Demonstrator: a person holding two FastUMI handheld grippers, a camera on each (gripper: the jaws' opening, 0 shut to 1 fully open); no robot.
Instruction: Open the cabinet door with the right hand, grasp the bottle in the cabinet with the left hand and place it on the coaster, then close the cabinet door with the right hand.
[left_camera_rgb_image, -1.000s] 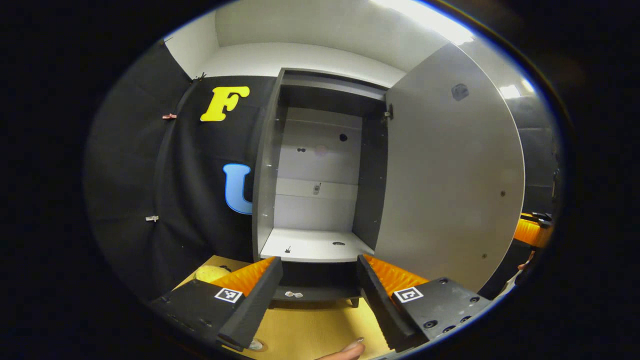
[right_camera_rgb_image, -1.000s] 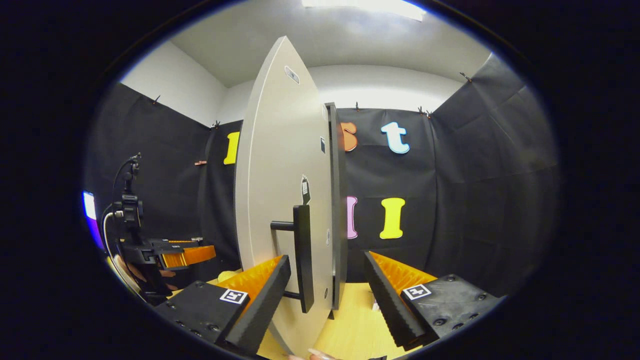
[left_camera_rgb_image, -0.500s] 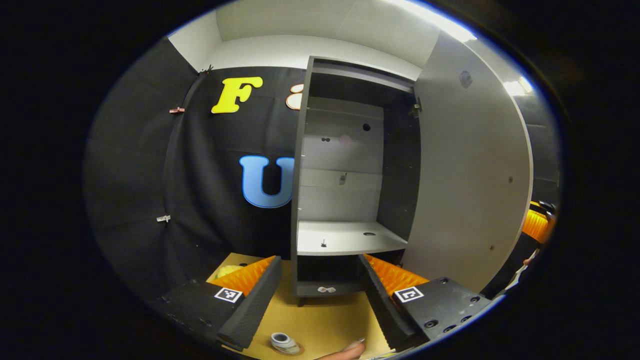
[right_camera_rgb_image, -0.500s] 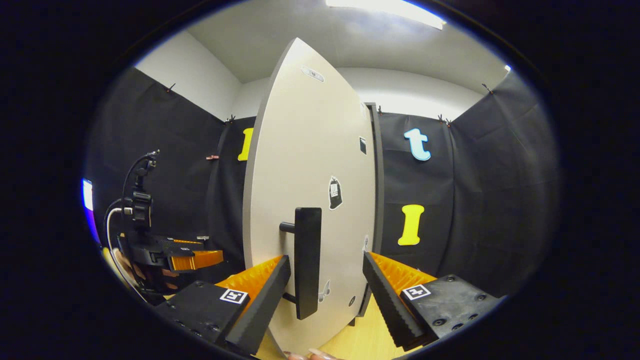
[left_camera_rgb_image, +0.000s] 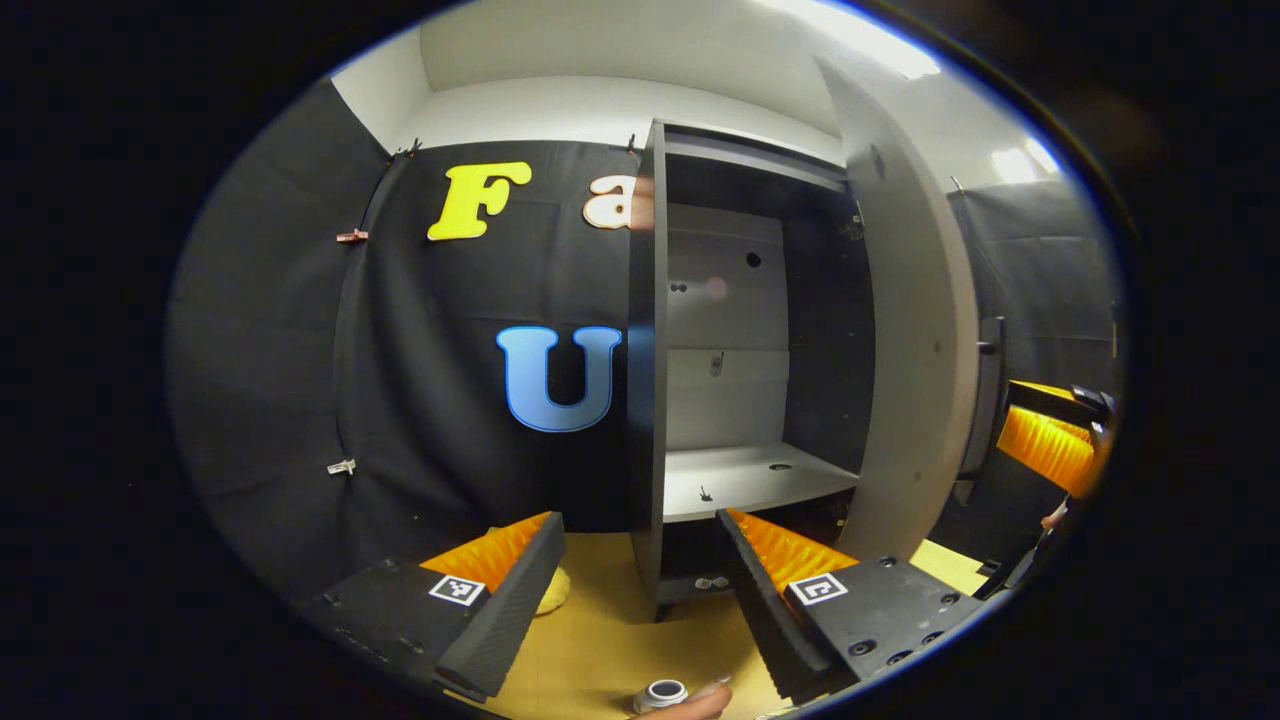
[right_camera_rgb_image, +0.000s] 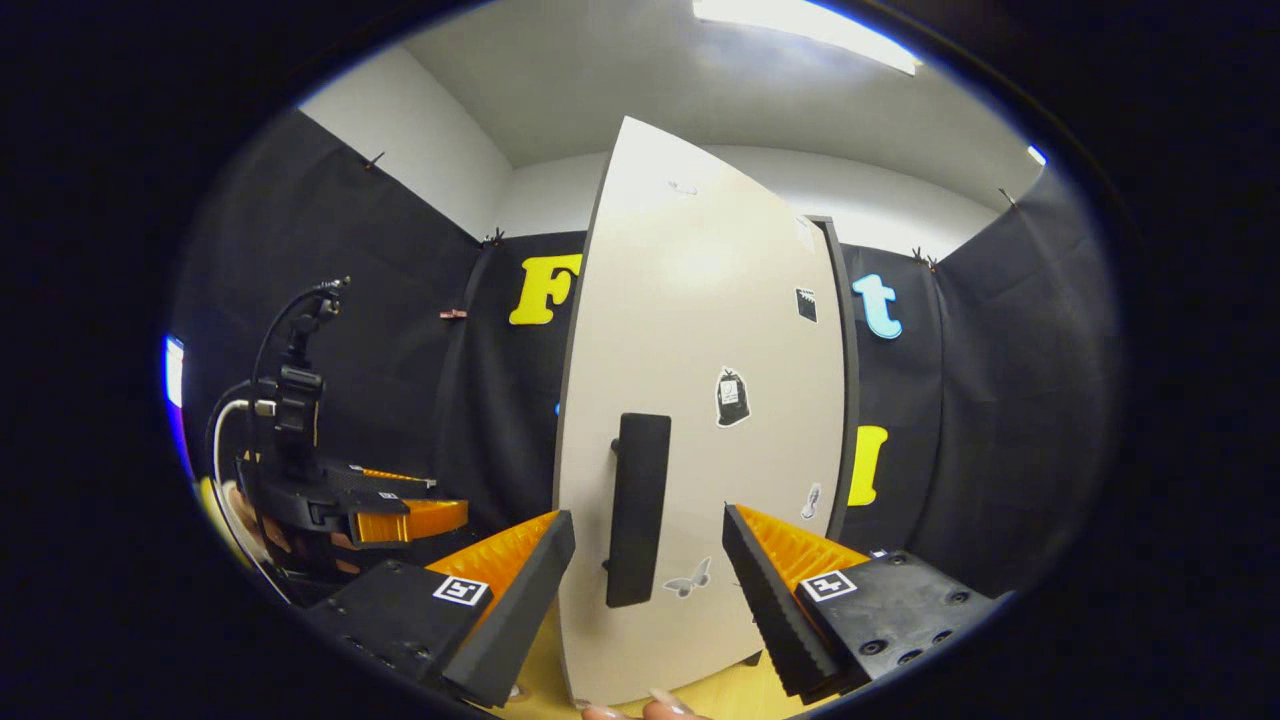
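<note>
In the left gripper view the dark cabinet (left_camera_rgb_image: 648, 400) stands on the wooden table with its grey door (left_camera_rgb_image: 905, 350) half swung in, seen nearly edge-on. Its pale shelf (left_camera_rgb_image: 750, 480) holds no bottle. The cap of a small bottle (left_camera_rgb_image: 662, 692) shows at the bottom edge, low between the fingers of my open left gripper (left_camera_rgb_image: 635, 610). In the right gripper view the door's face (right_camera_rgb_image: 720, 330) is close ahead. Its black handle (right_camera_rgb_image: 638, 505) lies between the wide-apart fingers of my open right gripper (right_camera_rgb_image: 640, 600), untouched by either.
A yellow rounded object (left_camera_rgb_image: 552, 590) lies on the table behind my left finger. The right gripper (left_camera_rgb_image: 1050, 445) appears beyond the door at the far right. My left gripper (right_camera_rgb_image: 395, 510) and the hand holding it sit left of the door. Black cloth walls surround the cabinet.
The door has swung from wide open toward the cabinet, with my right gripper following its handle. My left gripper has drawn back and leftward, and the bottle's cap has come into view below.
</note>
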